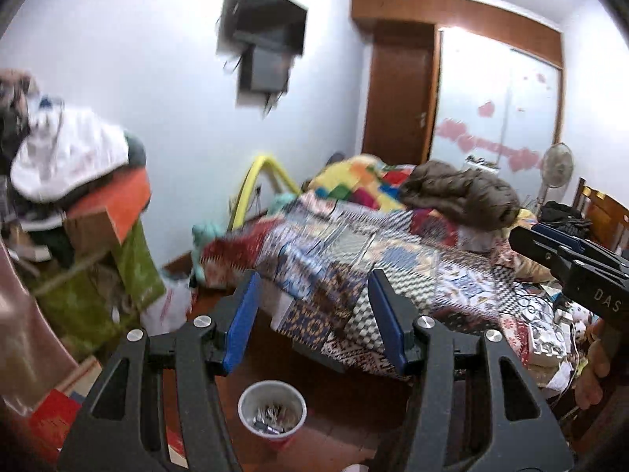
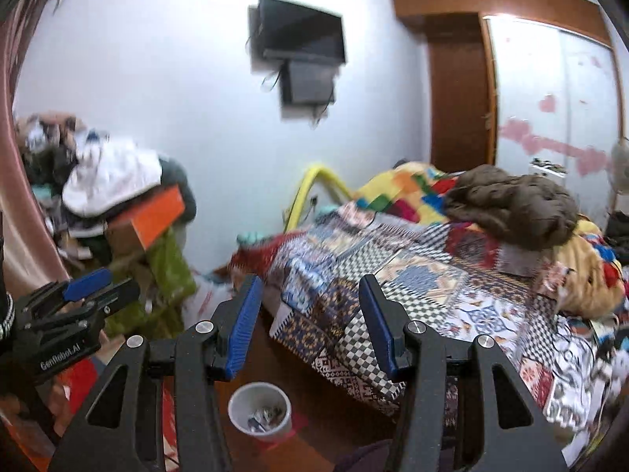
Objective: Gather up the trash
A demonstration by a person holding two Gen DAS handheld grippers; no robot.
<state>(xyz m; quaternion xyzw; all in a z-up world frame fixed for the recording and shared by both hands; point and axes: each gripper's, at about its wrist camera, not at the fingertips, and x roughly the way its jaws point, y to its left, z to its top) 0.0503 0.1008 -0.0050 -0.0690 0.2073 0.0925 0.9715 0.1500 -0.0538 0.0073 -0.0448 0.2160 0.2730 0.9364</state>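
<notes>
On the reddish wooden floor, just off the near corner of the bed, stands a red plastic cup with a white inside, holding small crumpled scraps. The left gripper hangs above it, blue ribbed pads apart with nothing between them. The right gripper is likewise parted and empty; its black body reads "DAS" in the left view, while the left one's reads "GenRobot.AI" in the right view. A patchwork quilt of checks and tile prints covers the bed.
</notes>
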